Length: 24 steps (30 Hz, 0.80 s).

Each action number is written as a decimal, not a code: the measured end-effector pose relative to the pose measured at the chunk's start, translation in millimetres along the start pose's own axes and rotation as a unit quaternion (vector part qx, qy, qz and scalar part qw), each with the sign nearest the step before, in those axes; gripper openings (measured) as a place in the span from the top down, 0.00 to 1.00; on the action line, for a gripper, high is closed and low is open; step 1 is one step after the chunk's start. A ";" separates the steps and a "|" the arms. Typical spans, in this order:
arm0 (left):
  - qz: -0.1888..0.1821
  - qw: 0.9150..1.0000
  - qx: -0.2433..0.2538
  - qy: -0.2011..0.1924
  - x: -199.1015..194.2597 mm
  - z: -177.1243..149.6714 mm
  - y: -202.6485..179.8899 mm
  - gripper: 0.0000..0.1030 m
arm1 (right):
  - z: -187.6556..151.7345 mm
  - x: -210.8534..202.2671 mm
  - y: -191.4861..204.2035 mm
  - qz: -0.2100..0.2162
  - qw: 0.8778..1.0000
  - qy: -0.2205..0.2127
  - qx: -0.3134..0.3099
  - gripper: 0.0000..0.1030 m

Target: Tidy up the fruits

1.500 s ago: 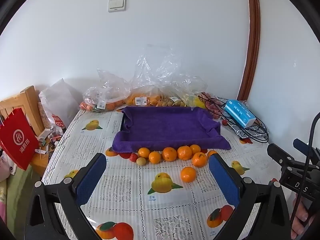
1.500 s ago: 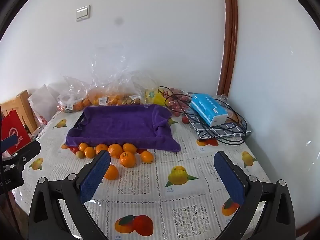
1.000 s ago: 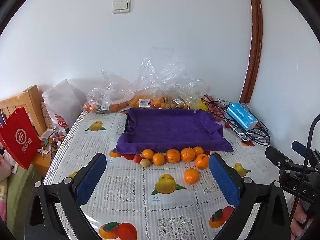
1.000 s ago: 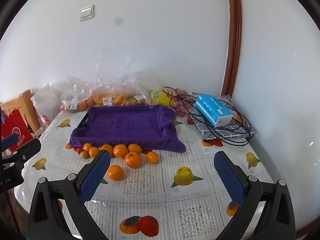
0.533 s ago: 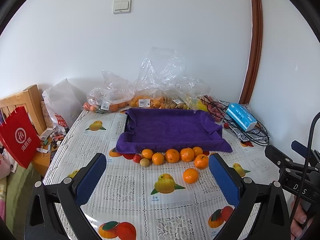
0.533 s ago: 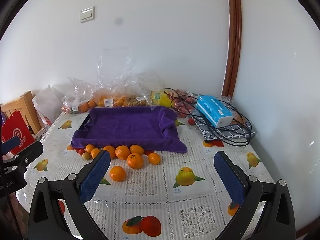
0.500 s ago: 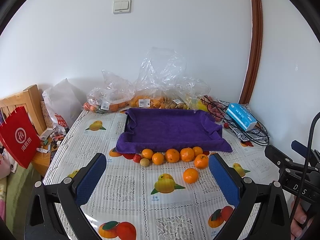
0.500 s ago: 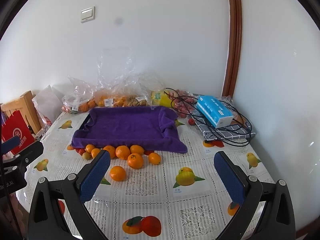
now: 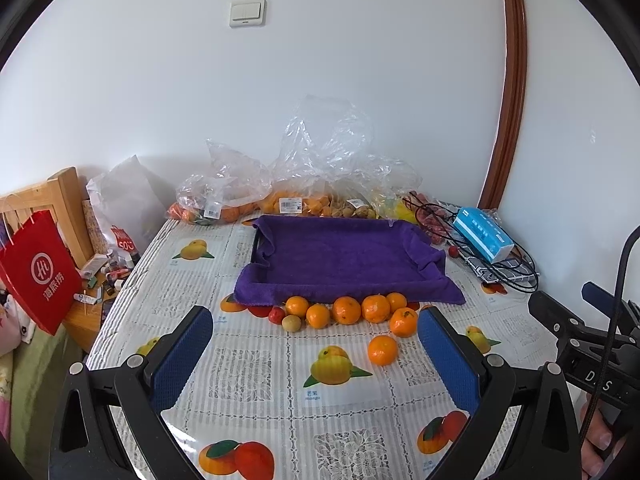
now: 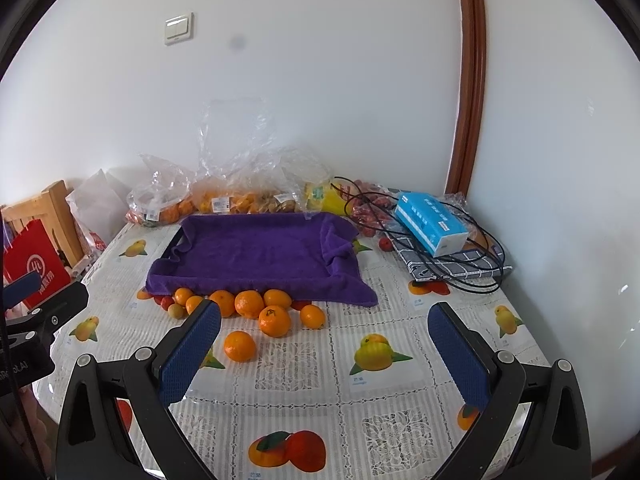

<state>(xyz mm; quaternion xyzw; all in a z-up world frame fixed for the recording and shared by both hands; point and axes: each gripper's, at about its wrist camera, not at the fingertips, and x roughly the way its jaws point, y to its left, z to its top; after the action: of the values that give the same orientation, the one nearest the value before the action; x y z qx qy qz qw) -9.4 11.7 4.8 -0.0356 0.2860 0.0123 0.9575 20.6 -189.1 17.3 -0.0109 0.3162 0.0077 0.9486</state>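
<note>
A tray lined with a purple towel (image 9: 344, 256) (image 10: 256, 252) sits mid-table and holds nothing. Several oranges (image 9: 346, 310) (image 10: 249, 303) lie in a row along its front edge, with a small red fruit (image 9: 276, 315) and a small tan fruit (image 9: 291, 323) at the left end. One orange (image 9: 383, 350) (image 10: 239, 346) lies apart, nearer me. My left gripper (image 9: 314, 356) is open and empty, above the near table. My right gripper (image 10: 324, 356) is open and empty, to the right of the left one.
Clear plastic bags of fruit (image 9: 296, 200) line the back wall. A blue tissue box (image 10: 431, 224) lies on black cables and a checked cloth at the back right. A red paper bag (image 9: 38, 272) and a wooden chair stand off the table's left edge. The tablecloth (image 9: 256, 360) has printed fruit.
Both grippers have drawn back and risen slightly, so the table looks a little farther. Nothing on the table has moved.
</note>
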 end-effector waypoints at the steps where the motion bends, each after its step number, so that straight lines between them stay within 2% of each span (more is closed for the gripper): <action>1: 0.000 1.000 0.000 0.000 0.1 -0.1 0.0 0.00 | -0.3 0.1 0.6 0.001 1.000 0.001 0.000 0.01; 24: -0.002 1.000 0.000 0.000 0.6 -1.0 0.2 0.00 | -1.8 -0.5 2.7 0.004 1.000 -0.001 0.003 0.01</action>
<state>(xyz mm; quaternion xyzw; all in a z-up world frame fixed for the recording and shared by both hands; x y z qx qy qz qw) -9.5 11.8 3.7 -0.0362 0.2861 0.0108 0.9574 19.1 -186.5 16.1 -0.0068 0.3155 0.0103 0.9488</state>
